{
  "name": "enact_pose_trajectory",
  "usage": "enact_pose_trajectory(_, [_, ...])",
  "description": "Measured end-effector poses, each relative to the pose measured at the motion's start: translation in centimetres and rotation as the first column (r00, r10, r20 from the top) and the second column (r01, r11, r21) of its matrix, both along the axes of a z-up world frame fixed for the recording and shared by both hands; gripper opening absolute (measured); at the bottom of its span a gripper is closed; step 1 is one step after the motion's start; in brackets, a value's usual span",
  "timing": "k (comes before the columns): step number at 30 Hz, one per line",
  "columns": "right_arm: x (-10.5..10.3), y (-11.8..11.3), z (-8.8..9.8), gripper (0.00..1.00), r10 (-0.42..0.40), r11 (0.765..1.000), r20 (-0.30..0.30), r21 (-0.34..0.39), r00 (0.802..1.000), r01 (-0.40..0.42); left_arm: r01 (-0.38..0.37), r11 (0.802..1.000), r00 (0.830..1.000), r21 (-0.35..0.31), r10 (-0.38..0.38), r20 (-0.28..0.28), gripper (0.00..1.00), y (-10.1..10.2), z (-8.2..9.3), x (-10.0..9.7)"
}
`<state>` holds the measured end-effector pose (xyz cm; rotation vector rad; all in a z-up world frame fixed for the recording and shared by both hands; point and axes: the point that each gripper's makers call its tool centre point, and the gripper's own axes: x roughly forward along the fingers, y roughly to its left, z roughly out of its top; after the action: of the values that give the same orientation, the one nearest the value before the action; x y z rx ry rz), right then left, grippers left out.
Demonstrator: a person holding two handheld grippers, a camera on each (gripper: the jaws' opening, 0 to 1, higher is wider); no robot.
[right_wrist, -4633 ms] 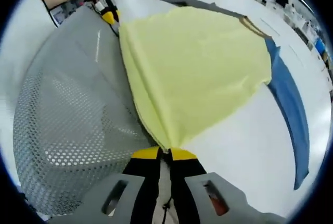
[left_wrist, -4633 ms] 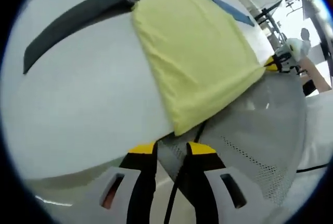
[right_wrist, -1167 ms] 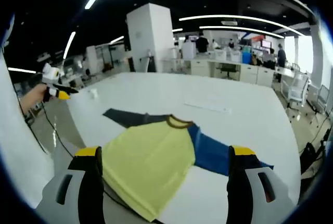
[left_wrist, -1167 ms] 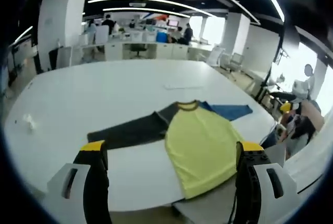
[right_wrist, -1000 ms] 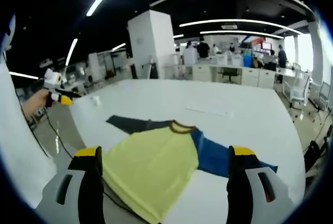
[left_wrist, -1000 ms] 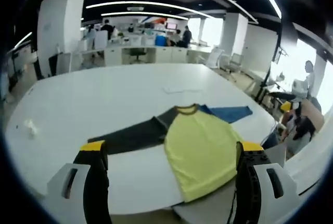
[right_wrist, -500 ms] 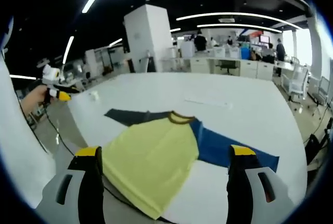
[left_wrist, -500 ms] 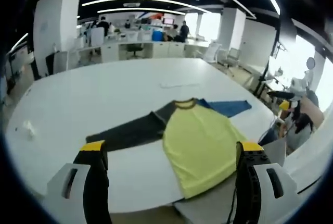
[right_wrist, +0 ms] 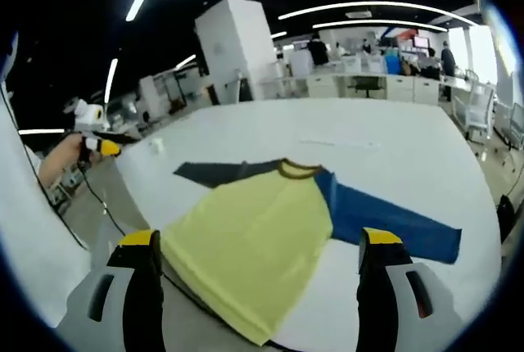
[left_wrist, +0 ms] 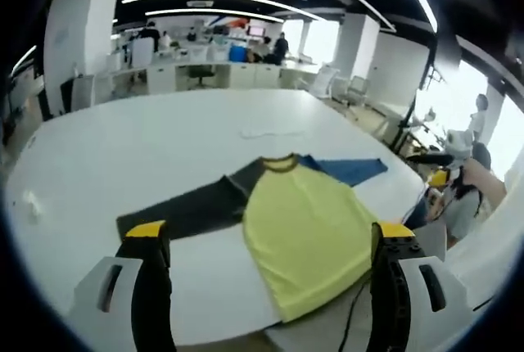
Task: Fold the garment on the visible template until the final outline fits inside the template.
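Note:
A long-sleeved shirt lies flat on the white table (left_wrist: 123,147). Its yellow body (left_wrist: 299,233) points toward me, with a dark grey sleeve (left_wrist: 184,209) spread to one side and a blue sleeve (left_wrist: 344,169) to the other. The hem hangs just over the table's near edge. My left gripper (left_wrist: 272,231) is open, jaws wide apart, well back from the shirt. The right gripper view shows the yellow body (right_wrist: 254,237), grey sleeve (right_wrist: 221,172), blue sleeve (right_wrist: 393,221) and brown collar (right_wrist: 299,169). My right gripper (right_wrist: 260,239) is open too, holding nothing.
A hand holds the right gripper (left_wrist: 442,176) off the table's right side, and the left gripper (right_wrist: 94,146) shows far left. A thin white strip (left_wrist: 270,133) lies beyond the collar. A small white object (left_wrist: 31,202) sits near the far left edge. Desks and people fill the background.
Both grippers, shut on the shirt's hem corners 4.6 s ago, have let go and drawn back, open. Over the last second both views drift slightly; the shirt stays put.

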<state>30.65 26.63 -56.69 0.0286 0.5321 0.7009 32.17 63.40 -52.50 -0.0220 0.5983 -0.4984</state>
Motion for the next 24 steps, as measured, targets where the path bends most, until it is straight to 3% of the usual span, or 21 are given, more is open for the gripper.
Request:
enact_pose_trajectory(3, [0.0, -0.1, 0.1, 1.0, -0.004, 1.0, 0.009, 0.013, 1.0, 0.004, -0.001, 1.0, 0.999, -0.014, 0.001, 0.051, 0.99, -0.3, 1.9, 0.4])
enact_pose_trajectory(6, [-0.1, -1.0, -0.4, 1.0, -0.02, 1.0, 0.001, -0.006, 1.0, 0.02, -0.003, 1.0, 0.998, -0.012, 0.003, 0.064, 0.99, -0.3, 2.1, 0.5])
enact_pose_trajectory(13, [0.4, -3.1, -1.4, 1.0, -0.055, 0.998, -0.006, -0.036, 0.998, 0.055, -0.012, 1.0, 1.0, 0.019, 0.012, -0.005, 0.99, 0.2, -0.6, 0.2])
enact_pose_trajectory(24, [2.3, -6.0, -3.3, 0.99, -0.11, 0.992, -0.032, -0.072, 0.993, 0.107, -0.013, 1.0, 0.999, 0.014, 0.014, -0.043, 0.99, -0.7, -2.4, 1.0])
